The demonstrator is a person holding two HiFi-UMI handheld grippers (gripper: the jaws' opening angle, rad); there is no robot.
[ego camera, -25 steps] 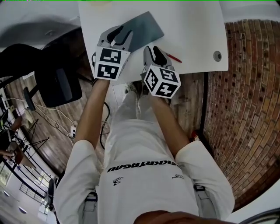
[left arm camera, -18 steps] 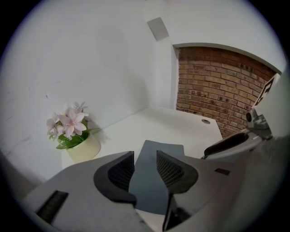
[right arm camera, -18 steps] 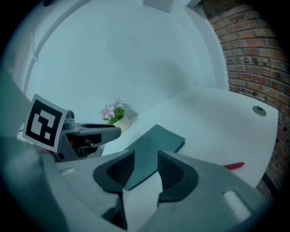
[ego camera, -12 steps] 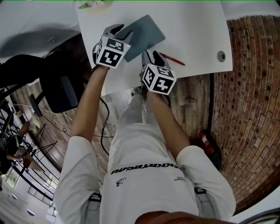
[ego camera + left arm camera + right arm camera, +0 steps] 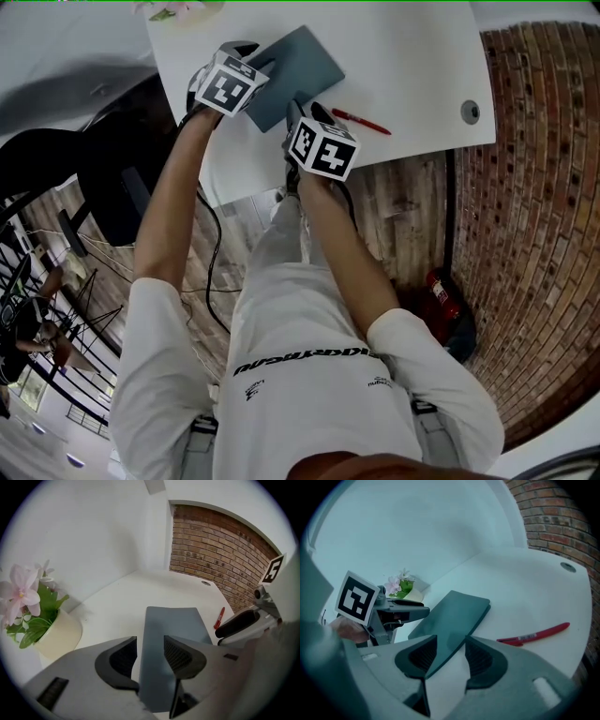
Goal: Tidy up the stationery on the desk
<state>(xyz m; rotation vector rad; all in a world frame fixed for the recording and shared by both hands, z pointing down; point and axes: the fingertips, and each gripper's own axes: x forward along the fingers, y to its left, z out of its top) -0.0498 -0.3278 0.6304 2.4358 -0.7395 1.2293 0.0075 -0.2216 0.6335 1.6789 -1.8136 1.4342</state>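
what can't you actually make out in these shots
- flower pot: head view, cut off by the top edge.
- print on the red pen: right gripper view, too small to read.
- near end of the notebook: left gripper view, hidden by the open jaws of the left gripper; contact unclear.
- jaws of the right gripper: head view, covered by its marker cube.

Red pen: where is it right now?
In the head view, the red pen lies on the white desk, right of the grey notebook and just beyond the right gripper.
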